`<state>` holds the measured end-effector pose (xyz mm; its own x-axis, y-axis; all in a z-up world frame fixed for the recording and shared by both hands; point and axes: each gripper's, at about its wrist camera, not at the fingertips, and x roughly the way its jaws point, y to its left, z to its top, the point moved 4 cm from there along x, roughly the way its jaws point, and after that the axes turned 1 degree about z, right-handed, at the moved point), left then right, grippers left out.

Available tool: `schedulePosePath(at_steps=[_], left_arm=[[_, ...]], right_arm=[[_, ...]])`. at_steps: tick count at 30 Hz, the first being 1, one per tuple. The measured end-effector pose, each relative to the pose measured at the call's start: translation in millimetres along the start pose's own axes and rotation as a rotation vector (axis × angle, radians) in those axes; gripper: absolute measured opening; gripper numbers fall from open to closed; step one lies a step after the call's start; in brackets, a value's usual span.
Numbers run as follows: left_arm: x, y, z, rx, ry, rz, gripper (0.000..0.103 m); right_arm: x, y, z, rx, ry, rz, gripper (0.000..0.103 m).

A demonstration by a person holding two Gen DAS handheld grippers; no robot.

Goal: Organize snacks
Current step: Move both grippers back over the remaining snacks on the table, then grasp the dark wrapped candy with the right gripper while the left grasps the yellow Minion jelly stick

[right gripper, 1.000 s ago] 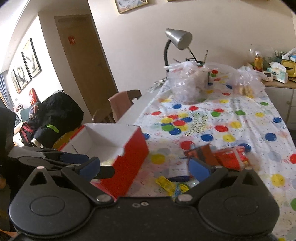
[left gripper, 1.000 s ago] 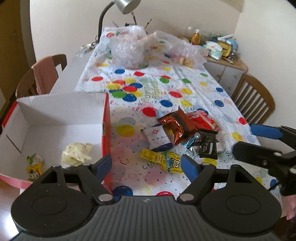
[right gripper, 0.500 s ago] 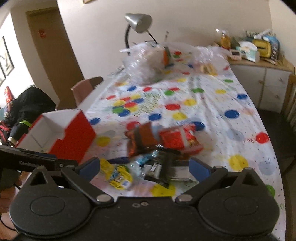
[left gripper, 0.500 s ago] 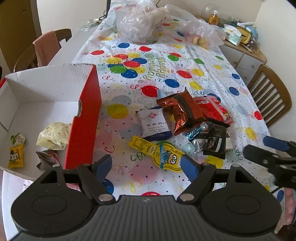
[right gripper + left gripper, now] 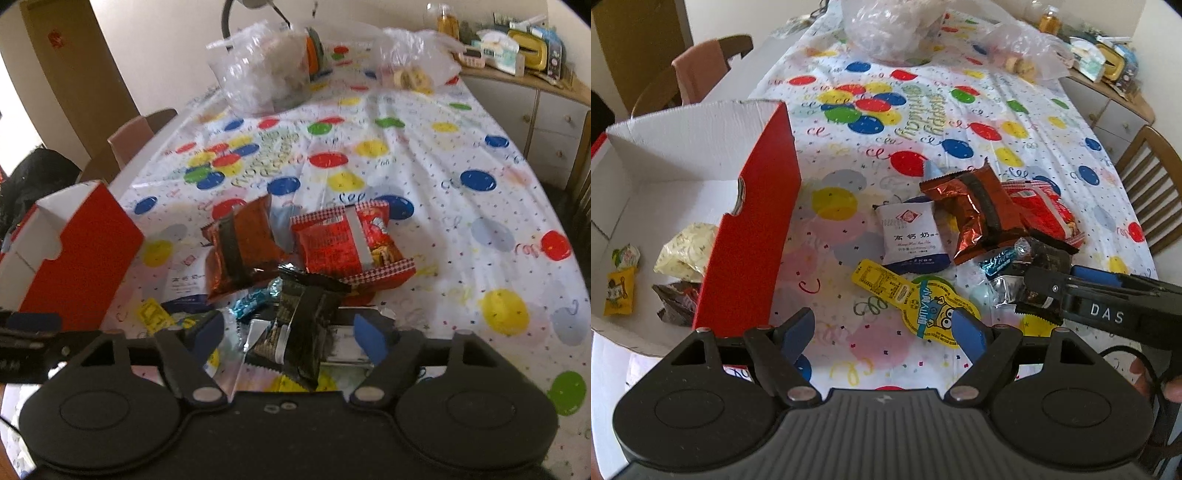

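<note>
At the lower centre of the right wrist view, the right tool (image 5: 289, 334) is spread wide around a black packet (image 5: 303, 325) on the tabletop (image 5: 424, 155). The left tool (image 5: 884, 332) is held released above a yellow packet (image 5: 916, 301), the box (image 5: 753, 225) at left

Both wrist cameras look forward and down along their fingers, close over the table. They share the snack pile (image 5: 990, 229) (image 5: 295, 266) and red box (image 5: 750, 236) (image 5: 74, 258).

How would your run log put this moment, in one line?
left tool: open, idle | right tool: open around black foil snack packet | red cardboard box: four snacks
</note>
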<state>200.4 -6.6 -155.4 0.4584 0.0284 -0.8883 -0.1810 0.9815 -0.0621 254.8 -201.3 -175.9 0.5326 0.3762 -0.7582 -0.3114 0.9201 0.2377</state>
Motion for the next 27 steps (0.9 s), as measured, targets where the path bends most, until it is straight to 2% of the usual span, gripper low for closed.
schedulePosePath(at_steps=[6,11,13,22,27], left_arm=[[16.6,-0.7,7.1,-0.083,0.056,0.004,0.081],[30.1,-1.1,12.5,-0.167,0.103,0.002,0.081],[34.8,-1.6,13.6,-0.188,0.116,0.004,0.081],[61.5,-10.2,16.3,-0.331,0.206,-0.012,0.080],[73.6,-18.9,16.1,-0.356,0.231,0.000,0.076]], right_arm=[[12.2,-1.6,3.3,0.009,0.044,0.011,0.061],[17.0,-2.5,3.5,0.006,0.079,0.017,0.042],[17.1,-4.4,3.0,0.006,0.086,0.021,0.038],[8.1,-17.1,2.0,0.008,0.073,0.044,0.032],[-3.7,-23.7,0.0,0.020,0.062,0.063,0.032]])
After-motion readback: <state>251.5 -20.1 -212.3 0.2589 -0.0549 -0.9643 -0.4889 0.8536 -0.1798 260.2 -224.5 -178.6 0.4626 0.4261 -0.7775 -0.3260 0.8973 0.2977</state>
